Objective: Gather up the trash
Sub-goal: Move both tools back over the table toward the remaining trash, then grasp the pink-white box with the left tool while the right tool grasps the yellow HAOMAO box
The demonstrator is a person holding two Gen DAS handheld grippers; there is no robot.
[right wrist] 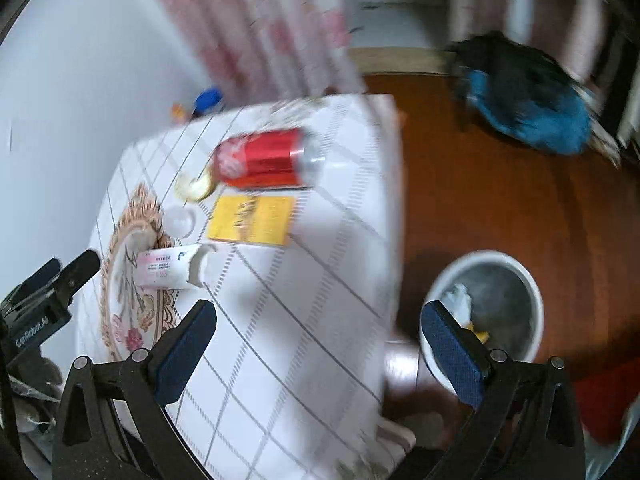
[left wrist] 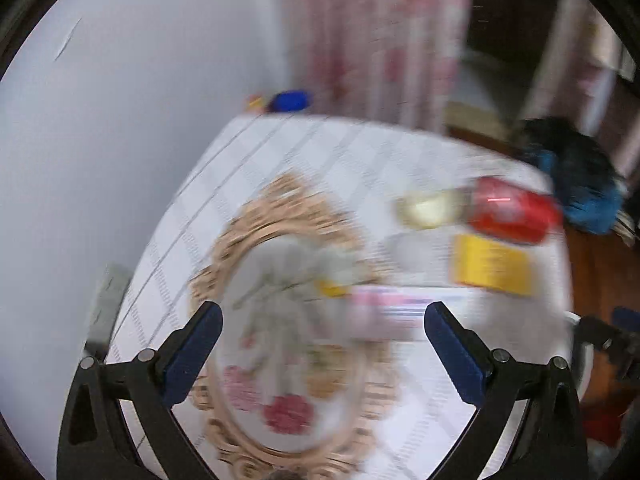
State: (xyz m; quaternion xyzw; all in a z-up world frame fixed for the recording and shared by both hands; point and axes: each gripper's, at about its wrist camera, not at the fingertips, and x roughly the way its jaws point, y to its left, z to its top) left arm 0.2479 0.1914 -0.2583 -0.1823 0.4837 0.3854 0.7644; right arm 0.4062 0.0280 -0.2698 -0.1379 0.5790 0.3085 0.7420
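A red soda can point(right wrist: 262, 157) lies on its side on the checked tablecloth point(right wrist: 304, 288), far side. Beside it are a yellow card point(right wrist: 251, 220), a pale round lid point(right wrist: 181, 220), a yellowish round piece point(right wrist: 196, 186) and a white-and-pink box point(right wrist: 172, 268) resting partly on an ornate floral plate point(right wrist: 128, 300). My right gripper point(right wrist: 320, 344) is open and empty above the table's near edge. My left gripper point(left wrist: 322, 344) is open and empty over the plate point(left wrist: 288, 360), with the box point(left wrist: 384, 312), card point(left wrist: 492, 266) and can point(left wrist: 512, 210) ahead to its right. Both views are blurred.
A white bin point(right wrist: 532, 292) holding crumpled trash stands on the wooden floor point(right wrist: 500, 208) right of the table. A blue-black bundle point(right wrist: 532, 96) lies farther back. A pink floral curtain point(right wrist: 276, 28) and a white wall point(left wrist: 120, 120) bound the table's far and left sides.
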